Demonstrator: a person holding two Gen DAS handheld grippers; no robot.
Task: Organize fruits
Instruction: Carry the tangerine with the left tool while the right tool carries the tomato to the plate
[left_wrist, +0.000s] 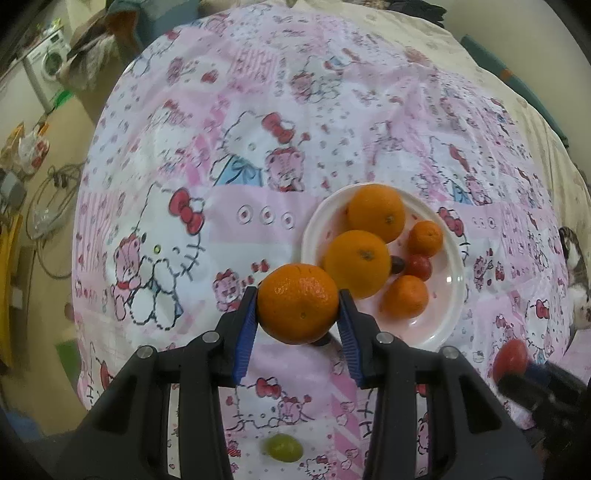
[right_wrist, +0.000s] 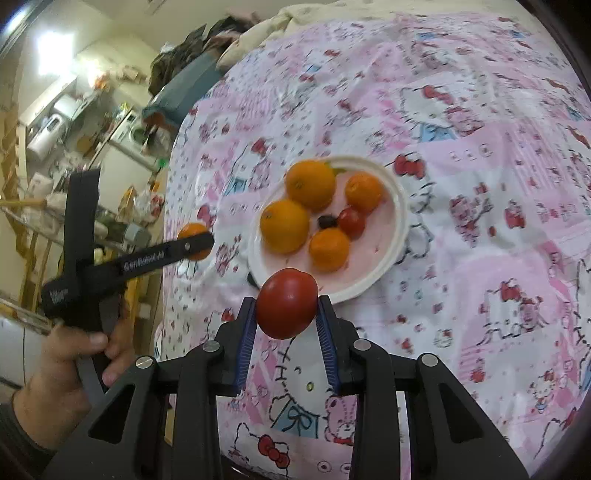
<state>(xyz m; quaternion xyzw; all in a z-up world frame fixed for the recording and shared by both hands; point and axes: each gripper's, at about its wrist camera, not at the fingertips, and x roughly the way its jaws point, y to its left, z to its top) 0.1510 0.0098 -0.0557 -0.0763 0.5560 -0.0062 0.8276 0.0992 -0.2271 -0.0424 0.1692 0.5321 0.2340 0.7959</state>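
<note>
My left gripper (left_wrist: 298, 308) is shut on a large orange (left_wrist: 297, 302), held above the cloth just left of the white plate (left_wrist: 448, 310). On the plate lie two big oranges (left_wrist: 376, 212), two small tangerines (left_wrist: 424, 238), a cherry tomato (left_wrist: 418, 266) and a dark grape (left_wrist: 397, 264). My right gripper (right_wrist: 286, 314) is shut on a red tomato (right_wrist: 286, 308), hanging at the near rim of the same plate (right_wrist: 400, 218). That tomato (left_wrist: 511, 358) shows blurred at the right edge of the left wrist view. The left gripper (right_wrist: 195, 242) with its orange appears at the left of the right wrist view.
A green grape (left_wrist: 282, 447) lies on the pink cartoon-print cloth (left_wrist: 258, 92) below my left gripper. A person's hand (right_wrist: 70, 354) holds the left tool. A cat (left_wrist: 576, 266) sits at the right edge. Cluttered shelves and a washing machine (left_wrist: 48, 62) stand off to the left.
</note>
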